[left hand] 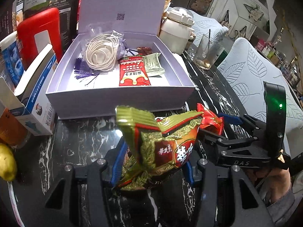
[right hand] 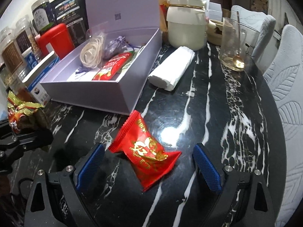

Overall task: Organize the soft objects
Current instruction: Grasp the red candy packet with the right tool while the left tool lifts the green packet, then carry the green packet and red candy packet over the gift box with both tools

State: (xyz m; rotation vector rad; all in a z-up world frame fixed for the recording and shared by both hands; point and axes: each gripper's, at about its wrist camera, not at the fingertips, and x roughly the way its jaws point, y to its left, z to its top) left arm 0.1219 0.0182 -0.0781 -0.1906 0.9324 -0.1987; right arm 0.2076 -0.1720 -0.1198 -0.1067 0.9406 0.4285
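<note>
My left gripper (left hand: 151, 168) is shut on a green-and-red snack packet (left hand: 161, 143) and holds it above the black marble table, just in front of the open lavender box (left hand: 121, 94); the packet also shows in the right wrist view (right hand: 20, 115). The box holds a coiled white cord (left hand: 102, 54), a purple pouch, a red sachet (left hand: 133, 71) and a pale green sachet. My right gripper (right hand: 149, 164) is open, its blue pads on either side of a red snack packet (right hand: 145, 151) lying on the table. A white rolled cloth (right hand: 172, 68) lies right of the box.
A cream lidded pot (right hand: 185, 24) and a glass with a spoon (right hand: 234, 45) stand behind the cloth. A red canister (right hand: 56, 37), jars and cartons (left hand: 36, 98) crowd the left side. A yellow fruit (left hand: 6, 162) lies at the left edge. Padded chairs (right hand: 284, 87) border the table's right edge.
</note>
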